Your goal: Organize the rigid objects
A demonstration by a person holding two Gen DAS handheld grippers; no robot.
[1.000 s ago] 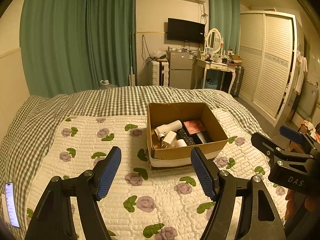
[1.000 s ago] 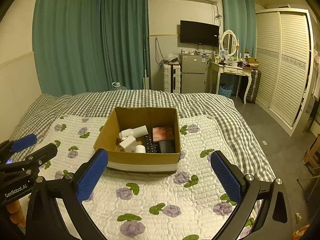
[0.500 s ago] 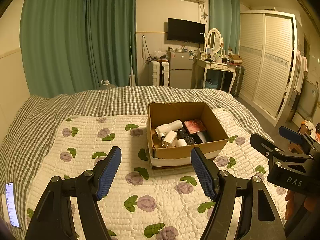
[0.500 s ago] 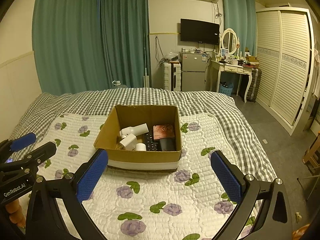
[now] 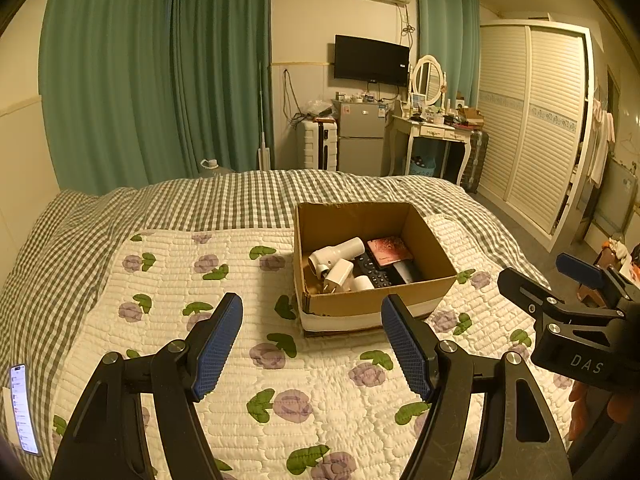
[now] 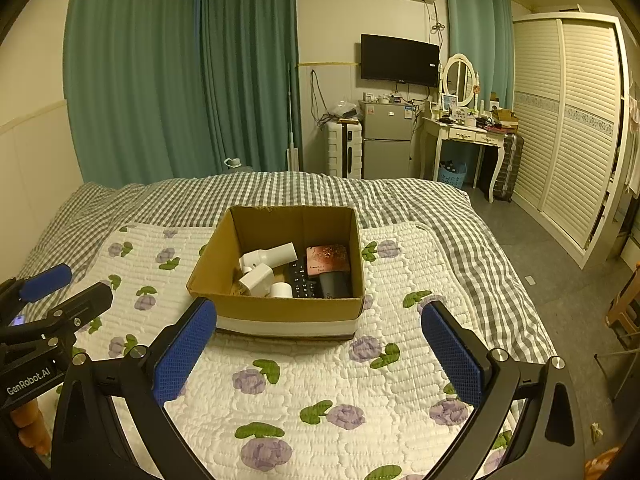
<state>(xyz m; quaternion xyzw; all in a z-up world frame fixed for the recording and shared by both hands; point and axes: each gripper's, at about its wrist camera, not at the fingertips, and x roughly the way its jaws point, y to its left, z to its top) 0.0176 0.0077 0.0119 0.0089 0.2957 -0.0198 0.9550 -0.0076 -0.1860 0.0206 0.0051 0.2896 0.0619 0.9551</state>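
Claw status first: we find the left claw [image 5: 312,344] spread wide and holding nothing, poised above the quilt [image 5: 320,392] short of the cardboard box [image 5: 376,304]. Our right claw [image 6: 318,344] is likewise fully spread and empty, its blue pads flanking the box's near wall.

We locate the task items inside the box, which sits on the bed: a white hair dryer [image 6: 269,258], a white plug adapter [image 6: 258,281], a small white cylinder [image 6: 281,290], a black remote [image 6: 302,282], a pink booklet [image 6: 327,258] and a dark item [image 6: 335,284] we cannot identify.

We judge all of these light and stiff. The dryer's smooth plastic may slip, so its barrel is the better hold. The adapter offers flat faces. The remote lies low and partly overlapped, so we would lift its edge last.

Against the earlier frames, we note the box sitting slightly closer and larger in both views. Both claws are as wide as before, and the contents have not moved.
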